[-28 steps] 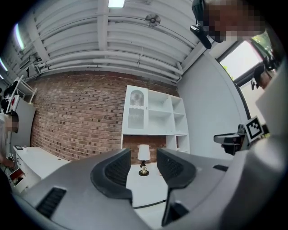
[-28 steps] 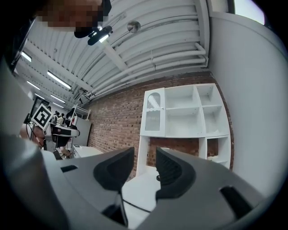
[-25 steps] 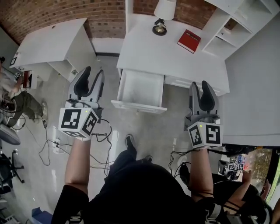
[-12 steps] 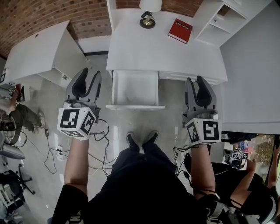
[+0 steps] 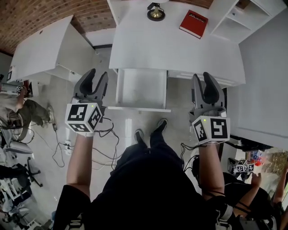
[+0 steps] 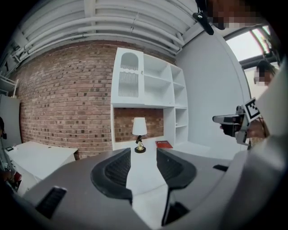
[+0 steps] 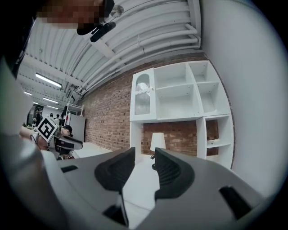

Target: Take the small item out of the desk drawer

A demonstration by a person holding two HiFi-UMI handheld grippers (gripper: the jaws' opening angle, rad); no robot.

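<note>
The white desk (image 5: 166, 47) has its drawer (image 5: 143, 90) pulled out towards me. The drawer floor looks white, and I cannot make out a small item in it. My left gripper (image 5: 97, 74) is held off the drawer's left side, open and empty; in the left gripper view its jaws (image 6: 143, 155) frame the desk top. My right gripper (image 5: 203, 76) is held off the drawer's right side in front of the desk, open. Its jaws (image 7: 144, 155) have just been closing a little, with nothing between them.
A lamp (image 5: 155, 12) and a red book (image 5: 194, 23) sit at the back of the desk. A white shelf unit (image 5: 234, 22) stands at the right, a second white desk (image 5: 42, 49) at the left. Cables (image 5: 58, 143) lie on the floor. My feet (image 5: 150, 132) are just before the drawer.
I have stepped up to the desk, so the drawer now lies between the two grippers. Both grippers have come forward and lower. The drawer stays pulled out.
</note>
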